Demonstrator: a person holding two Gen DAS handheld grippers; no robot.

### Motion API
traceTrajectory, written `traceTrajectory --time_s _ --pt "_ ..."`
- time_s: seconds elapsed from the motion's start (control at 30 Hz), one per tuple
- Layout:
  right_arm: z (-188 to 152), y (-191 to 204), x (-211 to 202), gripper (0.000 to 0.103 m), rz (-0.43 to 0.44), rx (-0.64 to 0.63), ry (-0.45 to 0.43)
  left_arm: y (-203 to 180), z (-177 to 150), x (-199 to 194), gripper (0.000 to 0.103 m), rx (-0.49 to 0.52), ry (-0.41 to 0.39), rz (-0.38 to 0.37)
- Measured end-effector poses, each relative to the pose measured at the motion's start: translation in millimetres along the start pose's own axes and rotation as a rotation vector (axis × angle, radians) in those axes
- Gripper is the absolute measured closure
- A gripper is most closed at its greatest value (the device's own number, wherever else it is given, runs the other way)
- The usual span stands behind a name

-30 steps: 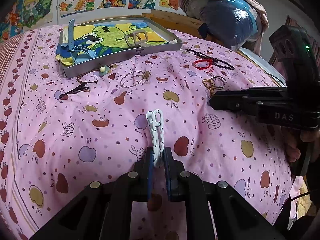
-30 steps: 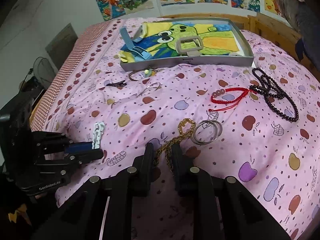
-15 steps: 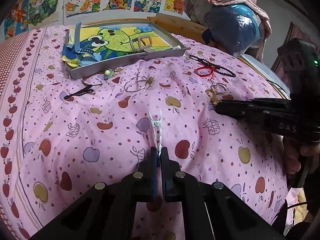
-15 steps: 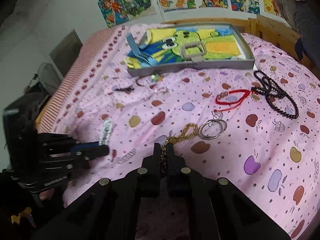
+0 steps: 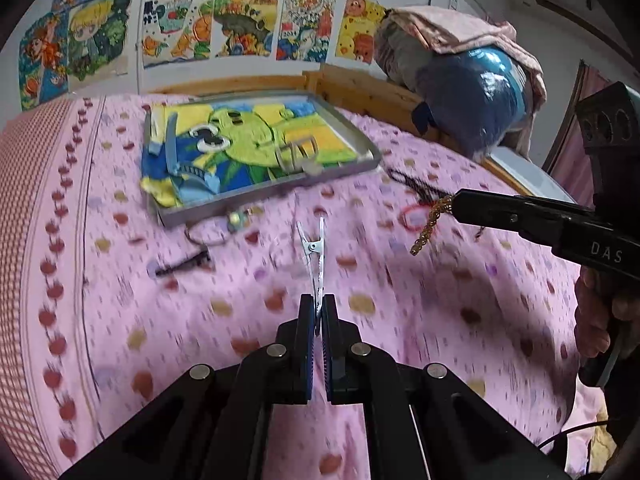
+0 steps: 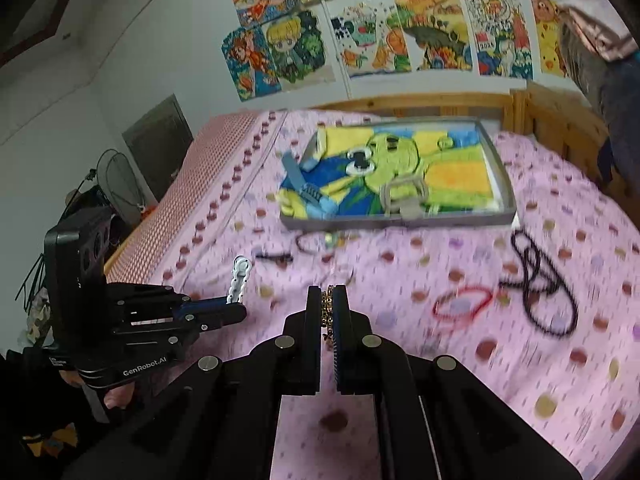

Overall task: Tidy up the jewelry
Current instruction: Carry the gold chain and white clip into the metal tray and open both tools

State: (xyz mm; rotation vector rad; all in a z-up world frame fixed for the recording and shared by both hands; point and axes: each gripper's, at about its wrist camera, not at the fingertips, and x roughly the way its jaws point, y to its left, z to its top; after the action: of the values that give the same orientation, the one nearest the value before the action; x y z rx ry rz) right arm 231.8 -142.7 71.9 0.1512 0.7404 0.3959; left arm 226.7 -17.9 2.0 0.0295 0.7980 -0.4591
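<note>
black beads (image 6: 546, 280) lie beside red cord (image 6: 464, 304).

The left gripper (image 5: 319, 314) pinches a white hair clip (image 5: 313, 256) above the pink bedsheet (image 5: 120, 320). To its right, the right gripper (image 5: 456, 202) dangles a gold chain (image 5: 428, 228). A grey tray (image 5: 276, 190) lies beyond.

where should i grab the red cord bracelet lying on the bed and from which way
Pinch one strand of the red cord bracelet on its near edge, coming straight down from above. It lies flat as an open loop on the soft pink bedspread, clear of the black bead necklace beside it, so a side approach would only push it along.
</note>
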Motion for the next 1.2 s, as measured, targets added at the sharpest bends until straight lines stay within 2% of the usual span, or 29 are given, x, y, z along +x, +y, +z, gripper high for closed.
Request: traceTrajectory --time_s 0.23,0.53,0.67,0.87,1.2 --pt "23.9 -5.6 10.4 0.098 -0.011 -0.012 -0.027 12.6 33.3 10.7 0.099 -0.023 -0.041 0.013" --pt "56.1 -34.5 35.4 0.098 -0.009 0.054 -0.075 30.9 79.1 41.0 0.099 -0.061 -0.071 0.015" --pt "76.1 -56.2 55.2 0.098 -0.028 0.089 -0.090 38.4 99.6 68.4 0.099 -0.076 -0.061 0.032" --pt "95.6 -88.3 96.8 0.098 -0.065 0.145 -0.064 50.7 122.9 116.1 0.099 -0.111 -0.035 0.050" --pt "92.2 -130.5 153.6 0.098 -0.085 0.257 0.008 64.3 133.7 176.4 0.099 -0.144 0.057 0.070"
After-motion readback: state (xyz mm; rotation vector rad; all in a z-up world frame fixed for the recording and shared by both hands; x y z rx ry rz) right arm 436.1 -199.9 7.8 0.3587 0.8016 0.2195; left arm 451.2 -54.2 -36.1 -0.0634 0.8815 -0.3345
